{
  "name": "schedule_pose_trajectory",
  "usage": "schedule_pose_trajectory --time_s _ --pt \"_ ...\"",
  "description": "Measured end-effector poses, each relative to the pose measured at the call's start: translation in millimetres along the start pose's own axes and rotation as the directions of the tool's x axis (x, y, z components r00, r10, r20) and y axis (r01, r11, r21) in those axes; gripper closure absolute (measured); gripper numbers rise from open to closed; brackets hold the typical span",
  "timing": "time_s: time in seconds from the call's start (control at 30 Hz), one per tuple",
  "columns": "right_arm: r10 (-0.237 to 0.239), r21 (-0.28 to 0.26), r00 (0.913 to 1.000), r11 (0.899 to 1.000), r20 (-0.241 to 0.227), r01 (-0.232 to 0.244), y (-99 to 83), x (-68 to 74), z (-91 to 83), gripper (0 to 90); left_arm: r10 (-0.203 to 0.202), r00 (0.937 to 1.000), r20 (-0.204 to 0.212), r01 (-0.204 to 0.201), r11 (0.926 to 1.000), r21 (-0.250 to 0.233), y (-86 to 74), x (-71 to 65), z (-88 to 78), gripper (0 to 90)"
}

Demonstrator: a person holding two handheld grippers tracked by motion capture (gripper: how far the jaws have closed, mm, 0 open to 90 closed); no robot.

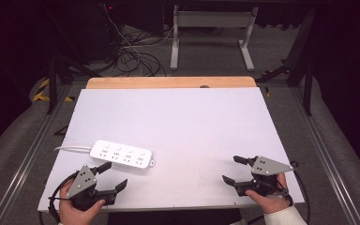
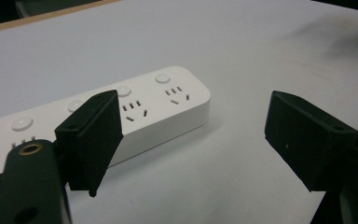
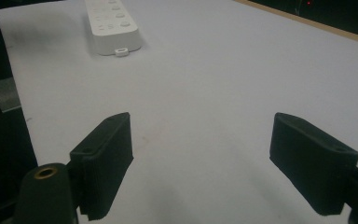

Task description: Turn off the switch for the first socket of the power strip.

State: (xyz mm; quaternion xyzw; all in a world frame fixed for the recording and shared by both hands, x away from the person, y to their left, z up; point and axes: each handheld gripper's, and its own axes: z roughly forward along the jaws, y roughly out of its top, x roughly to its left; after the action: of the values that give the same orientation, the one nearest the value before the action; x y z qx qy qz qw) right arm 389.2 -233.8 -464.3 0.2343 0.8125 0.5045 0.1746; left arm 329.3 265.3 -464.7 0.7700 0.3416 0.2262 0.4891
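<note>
Power strip [image 1: 121,155] just beyond left gripper [image 1: 111,176] jaws, wide apart, right gripper [image 1: 231,169] jaws wide, well away.

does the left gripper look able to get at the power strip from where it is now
Probably yes. The left gripper is open, and the power strip lies flat just ahead of its jaws on the white table, with nothing between them. The right gripper sits far off to the side.

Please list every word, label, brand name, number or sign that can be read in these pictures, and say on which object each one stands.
None: no readable text.
The white power strip bears only socket holes and round buttons, with no visible print.
Left claw and right claw: their black jaws and grey plates carry only holes.
The white table is blank.
</note>
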Motion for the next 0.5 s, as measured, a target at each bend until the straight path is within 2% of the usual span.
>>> schedule_pose_trajectory --time_s 0.3,0.5 --pt "0.003 0.002 1.0000 1.000 -0.005 -0.003 -0.6 0.3 -0.1 21.9 0.012 0.9993 -0.035 -0.012 0.9999 0.000 2.1 -1.1 -3.0 22.0" --pt "-0.005 0.002 1.0000 1.000 -0.008 0.005 0.1 1.1 0.2 23.8 0.028 0.9993 -0.026 -0.028 0.9995 0.012 5.3 -2.3 -5.9 27.7"
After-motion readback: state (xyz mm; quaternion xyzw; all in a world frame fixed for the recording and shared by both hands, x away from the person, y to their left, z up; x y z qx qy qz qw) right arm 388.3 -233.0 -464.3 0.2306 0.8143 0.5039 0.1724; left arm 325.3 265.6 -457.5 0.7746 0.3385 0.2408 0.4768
